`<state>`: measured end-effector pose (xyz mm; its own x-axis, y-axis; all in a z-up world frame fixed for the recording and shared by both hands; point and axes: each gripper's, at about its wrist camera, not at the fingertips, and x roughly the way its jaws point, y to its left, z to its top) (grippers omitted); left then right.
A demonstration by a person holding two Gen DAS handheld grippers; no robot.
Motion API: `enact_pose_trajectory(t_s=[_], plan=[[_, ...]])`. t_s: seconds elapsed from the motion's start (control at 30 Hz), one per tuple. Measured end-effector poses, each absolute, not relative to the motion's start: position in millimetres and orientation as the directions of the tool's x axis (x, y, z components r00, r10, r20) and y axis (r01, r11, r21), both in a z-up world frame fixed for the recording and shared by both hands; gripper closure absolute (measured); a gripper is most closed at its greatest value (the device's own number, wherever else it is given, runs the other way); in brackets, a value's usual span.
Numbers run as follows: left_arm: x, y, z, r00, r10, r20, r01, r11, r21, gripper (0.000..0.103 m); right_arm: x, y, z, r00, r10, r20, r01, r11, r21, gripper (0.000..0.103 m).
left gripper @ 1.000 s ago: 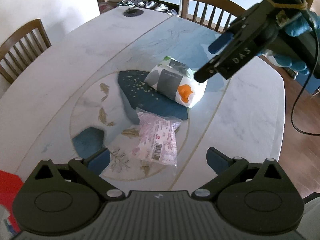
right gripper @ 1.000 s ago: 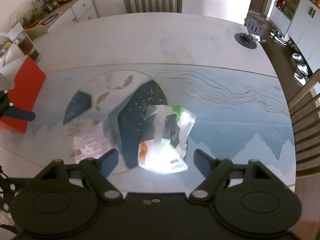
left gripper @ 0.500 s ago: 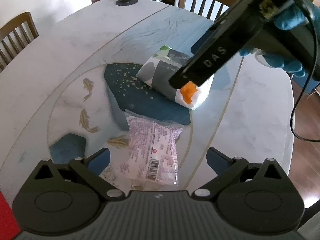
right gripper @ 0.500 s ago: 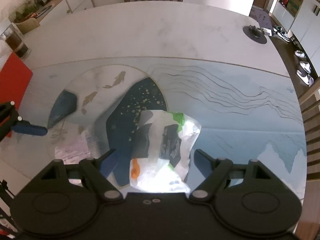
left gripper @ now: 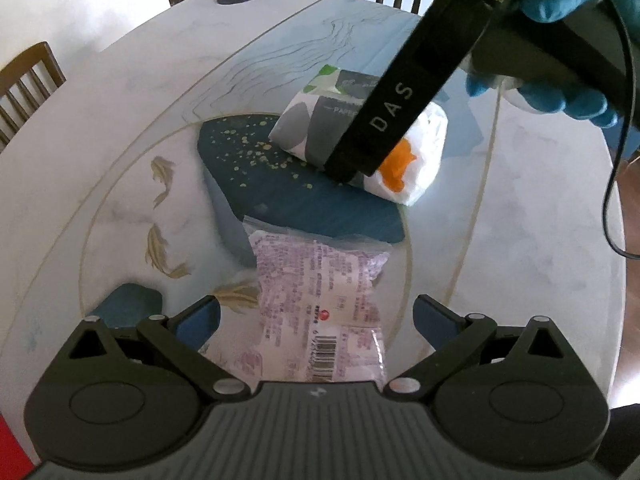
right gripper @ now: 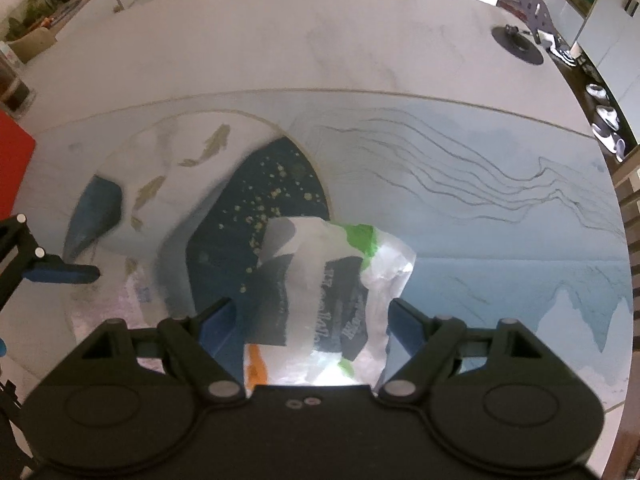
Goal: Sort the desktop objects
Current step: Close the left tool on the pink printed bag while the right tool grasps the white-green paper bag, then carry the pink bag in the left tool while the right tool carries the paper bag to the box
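- The tissue pack (left gripper: 360,136), white wrap with grey, green and orange patches, sits on the dark blue speckled shape (left gripper: 256,168) painted in the middle of the table (left gripper: 120,92).
- The right gripper (right gripper: 310,320) is down over the tissue pack, jaws spread wide with one blue pad on either side of it. Pads look close to the wrap, but I can't tell if they're touching it.
- From the left camera you only get the right gripper's black finger marked "DAS" crossing in front of the tissue pack, with a blue-gloved hand (left gripper: 560,96) behind it.
- The pink snack packet (left gripper: 320,304), clear plastic with a barcode, lies flat on the table just on the near side of the tissue pack, partly over the edge of the blue shape.
- The left gripper (left gripper: 316,320) hangs right above the near end of that pink packet, jaws also wide, gripping nothing.
- Far past the tissue pack, near the table's edge, there's a small dark round stand (right gripper: 518,46).
- Wooden chairs (left gripper: 28,76) are tucked in around the table.
- Something flat and red (right gripper: 12,168) pokes in at the table edge, off to the side of the tissue pack beyond the painted fish.
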<state>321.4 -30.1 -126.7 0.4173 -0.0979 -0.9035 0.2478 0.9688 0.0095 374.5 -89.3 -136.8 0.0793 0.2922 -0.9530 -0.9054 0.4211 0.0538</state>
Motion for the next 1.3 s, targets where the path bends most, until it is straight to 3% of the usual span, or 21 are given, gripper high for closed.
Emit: enact_pose_trajectory(t_s=[0.4,0.57,0.97,1.13,1.3], plan=[[324,-30,-133,0.425,-0.081,-0.901,0.244,0.969,0.028,0.001,374,-89,-146,0.088,0.262,-0.961,-0.906,0.422,0.032,0.02],[325,-33,-131,0.424,-0.088,-0.901,0.248,0.969,0.022,0.01,371,-87,-146,0.095,0.258,-0.961,-0.91,0.413,0.021,0.021],[326,-34,-129,0.423,-0.08,-0.903,0.238,0.971,0.026,0.042,370,-90,-144,0.102,0.239,-0.966,-0.908,0.419,0.008,0.023],[325,-36,-127,0.425,-0.063,-0.903,0.236,0.971,0.044,0.047,368,-93,-140,0.091,0.245,-0.965,-0.906,0.422,0.021,0.04],[324,-34,-125,0.418,-0.064,-0.906,0.225,0.974,0.035,0.049,366,-96,-136,0.091,0.247,-0.965,-0.908,0.417,0.021,0.05]])
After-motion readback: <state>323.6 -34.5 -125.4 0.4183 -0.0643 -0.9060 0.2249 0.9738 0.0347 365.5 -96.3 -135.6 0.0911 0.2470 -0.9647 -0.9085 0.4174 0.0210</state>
